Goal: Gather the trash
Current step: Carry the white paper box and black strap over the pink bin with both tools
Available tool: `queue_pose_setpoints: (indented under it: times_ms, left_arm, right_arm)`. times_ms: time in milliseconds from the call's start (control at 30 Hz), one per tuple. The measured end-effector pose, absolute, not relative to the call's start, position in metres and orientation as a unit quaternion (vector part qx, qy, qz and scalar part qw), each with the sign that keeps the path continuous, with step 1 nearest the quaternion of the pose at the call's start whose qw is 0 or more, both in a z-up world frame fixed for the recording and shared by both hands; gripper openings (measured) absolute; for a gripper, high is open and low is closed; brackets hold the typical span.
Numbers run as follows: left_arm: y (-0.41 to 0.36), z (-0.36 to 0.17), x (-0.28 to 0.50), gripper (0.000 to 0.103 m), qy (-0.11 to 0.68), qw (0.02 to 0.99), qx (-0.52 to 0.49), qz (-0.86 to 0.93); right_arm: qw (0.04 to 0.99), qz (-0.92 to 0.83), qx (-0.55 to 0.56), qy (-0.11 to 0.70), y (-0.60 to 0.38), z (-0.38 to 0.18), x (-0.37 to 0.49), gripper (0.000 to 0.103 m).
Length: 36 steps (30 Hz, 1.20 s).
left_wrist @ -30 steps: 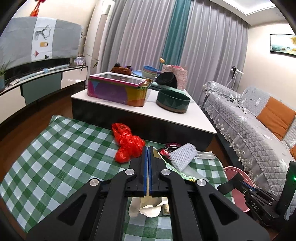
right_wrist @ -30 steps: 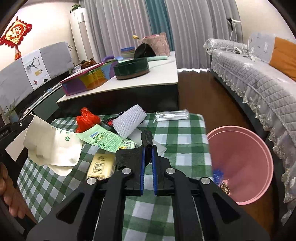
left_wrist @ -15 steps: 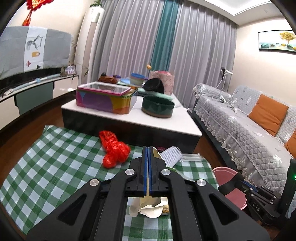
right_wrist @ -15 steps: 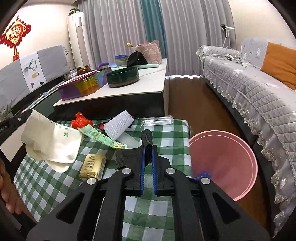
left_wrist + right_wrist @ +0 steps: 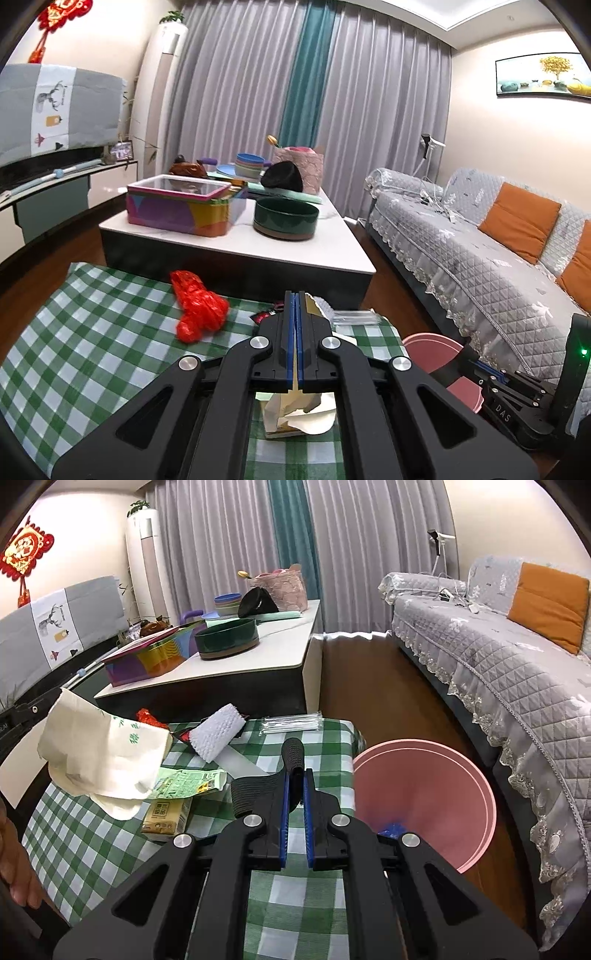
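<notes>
The cream paper bag (image 5: 99,764) with green print hung crumpled in the air above the left edge of the checked table (image 5: 92,845), pinched flat between the closed jaws of the left gripper (image 5: 295,299); in the left wrist view its lower folds (image 5: 295,413) dangled beneath the fingers. The right gripper (image 5: 295,775) was clamped on a black ribbed strap (image 5: 258,790), one end standing up between the blue pads and the rest draped to the left of them, over the table's right half.

On the cloth below the bag lay a green printed wrapper (image 5: 184,782) and, touching it toward the near edge, a small yellow carton (image 5: 166,812). Nearer the far edge sat a white foam net (image 5: 218,733), a packet of clear straws (image 5: 291,722) close to the far right corner, and a red plastic bag (image 5: 199,310). A pink bin (image 5: 424,797) stood on the floor just off the table's right edge, with something blue at its bottom.
</notes>
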<state>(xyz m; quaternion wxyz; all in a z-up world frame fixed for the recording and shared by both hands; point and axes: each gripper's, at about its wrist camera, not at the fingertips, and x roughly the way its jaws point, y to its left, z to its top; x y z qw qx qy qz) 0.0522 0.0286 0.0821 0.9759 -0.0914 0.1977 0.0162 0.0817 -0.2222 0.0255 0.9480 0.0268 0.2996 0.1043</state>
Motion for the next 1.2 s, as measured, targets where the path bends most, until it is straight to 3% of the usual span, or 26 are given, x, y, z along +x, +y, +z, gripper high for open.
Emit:
queue_pose_setpoints:
  times_ms: [1200]
  left_arm:
    - [-0.077,0.051,0.105,0.000,0.269,0.959,-0.052,-0.078]
  right_arm:
    - [0.963,0.007,0.054,0.264,-0.312,0.039,0.086,0.008]
